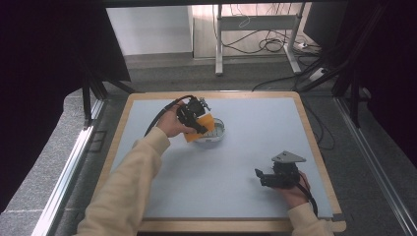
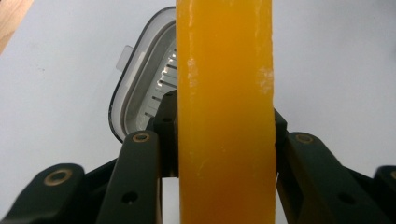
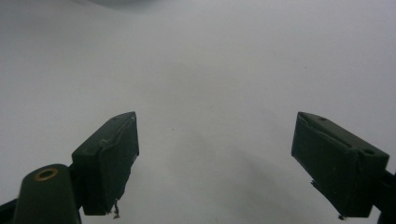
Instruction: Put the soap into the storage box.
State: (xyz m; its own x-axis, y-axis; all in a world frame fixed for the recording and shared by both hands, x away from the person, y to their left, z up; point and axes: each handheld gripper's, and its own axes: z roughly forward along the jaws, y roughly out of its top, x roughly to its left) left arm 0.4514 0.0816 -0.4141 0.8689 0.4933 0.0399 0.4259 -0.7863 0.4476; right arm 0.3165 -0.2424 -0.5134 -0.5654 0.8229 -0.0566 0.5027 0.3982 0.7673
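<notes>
Orange soap bar [image 2: 224, 112], clamped edge-on in the left gripper [image 1: 195, 118], held just above the white slotted dish [image 1: 214, 132] at the far middle of the worktop [image 1: 246, 162]. Probably stiff but waxy and slick, light enough for one gripper; liable to dent or slide under a hard squeeze. Best held across the flat faces near the middle, as now, fingers [image 2: 140, 168] pressed on both sides. No brand, label or writing legible on bar or dish. Dish likely light plastic, apt to skid if nudged. Right gripper [image 1: 268, 178] resting low at the near right of the worktop, well apart from the dish, fingers [image 3: 107, 158] spread wide, grasping nothing.
</notes>
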